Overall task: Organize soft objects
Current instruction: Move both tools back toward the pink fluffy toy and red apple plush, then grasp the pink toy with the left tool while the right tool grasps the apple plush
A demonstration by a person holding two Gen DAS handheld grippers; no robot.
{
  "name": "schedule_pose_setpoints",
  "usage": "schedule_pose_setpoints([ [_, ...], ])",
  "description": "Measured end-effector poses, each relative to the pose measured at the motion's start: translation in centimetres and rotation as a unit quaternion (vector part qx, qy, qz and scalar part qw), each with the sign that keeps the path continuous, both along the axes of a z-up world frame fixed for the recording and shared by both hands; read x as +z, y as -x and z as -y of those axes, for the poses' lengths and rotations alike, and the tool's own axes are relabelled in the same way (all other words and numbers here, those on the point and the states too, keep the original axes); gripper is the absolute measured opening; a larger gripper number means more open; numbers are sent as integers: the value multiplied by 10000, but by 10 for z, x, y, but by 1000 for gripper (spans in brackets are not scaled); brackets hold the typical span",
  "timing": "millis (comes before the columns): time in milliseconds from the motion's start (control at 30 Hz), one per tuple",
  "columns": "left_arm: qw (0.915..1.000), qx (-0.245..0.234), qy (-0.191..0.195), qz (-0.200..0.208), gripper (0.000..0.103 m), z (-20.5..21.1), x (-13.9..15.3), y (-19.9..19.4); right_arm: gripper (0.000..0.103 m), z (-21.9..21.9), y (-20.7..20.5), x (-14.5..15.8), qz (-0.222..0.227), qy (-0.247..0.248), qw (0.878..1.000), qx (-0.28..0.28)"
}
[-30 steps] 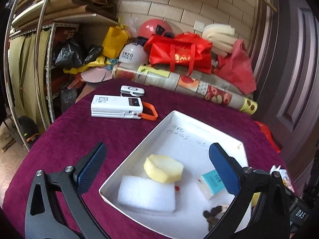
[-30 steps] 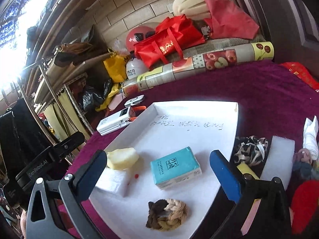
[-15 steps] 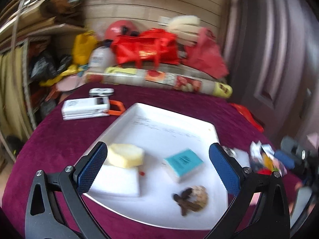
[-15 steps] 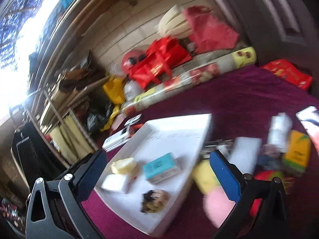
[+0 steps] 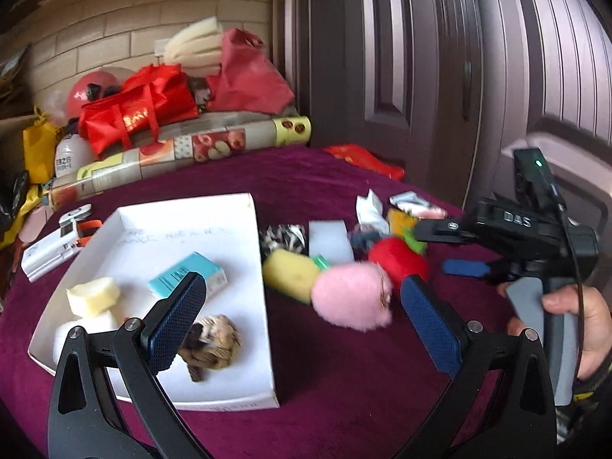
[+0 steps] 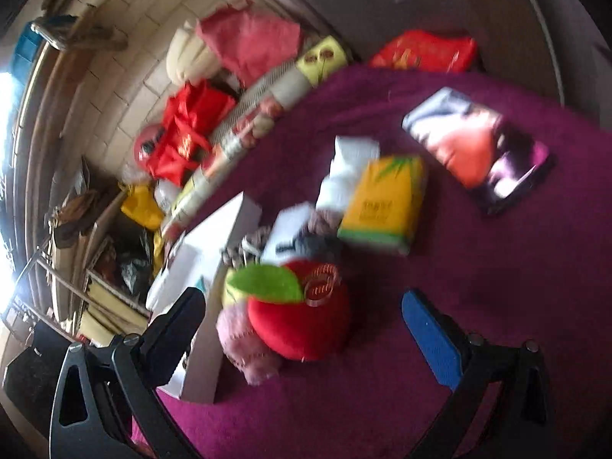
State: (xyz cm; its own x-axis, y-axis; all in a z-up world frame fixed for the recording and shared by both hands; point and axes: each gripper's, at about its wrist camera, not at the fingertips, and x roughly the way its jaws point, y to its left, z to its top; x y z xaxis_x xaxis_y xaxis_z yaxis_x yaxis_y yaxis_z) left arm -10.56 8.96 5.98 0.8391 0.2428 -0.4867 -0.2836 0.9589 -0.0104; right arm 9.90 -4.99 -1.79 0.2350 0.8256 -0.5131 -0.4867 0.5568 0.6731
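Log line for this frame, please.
left gripper: open, empty | right gripper: open, facing red plush apple | white tray: partly filled

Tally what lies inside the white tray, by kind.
Sponge or foam pieces: 2 (pale yellow sponge, white foam block)
Tissue packs: 1 (teal pack)
Hair ties: 1 (brown braided scrunchie)
Total in the white tray: 4
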Motion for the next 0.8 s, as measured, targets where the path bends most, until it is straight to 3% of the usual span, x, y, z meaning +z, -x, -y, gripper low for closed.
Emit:
schedule_pose_setpoints([
  [233,9992,-189,27,-343,103,2,-11,-11,100,-24,-5,-14,-70,136,9997,183],
  [300,9986,-283,27,-436,103,4,-14,-18,78,-24,-3,-15,137,203,9994,261],
  [333,9981,-362,85,-495,103,5,-16,-23,60,-23,-5,-18,108,222,9991,333],
  [433,9960,-532,268,-674,103,6,-21,-40,59,-9,-7,-24,-44,-126,9993,343],
  [600,9925,-631,242,-1019,103,11,-30,-67,59,22,-10,-31,-234,-882,9958,108],
  [800,9891,-585,205,-1333,103,12,-44,-85,60,24,-13,-32,-360,-1184,9922,123],
])
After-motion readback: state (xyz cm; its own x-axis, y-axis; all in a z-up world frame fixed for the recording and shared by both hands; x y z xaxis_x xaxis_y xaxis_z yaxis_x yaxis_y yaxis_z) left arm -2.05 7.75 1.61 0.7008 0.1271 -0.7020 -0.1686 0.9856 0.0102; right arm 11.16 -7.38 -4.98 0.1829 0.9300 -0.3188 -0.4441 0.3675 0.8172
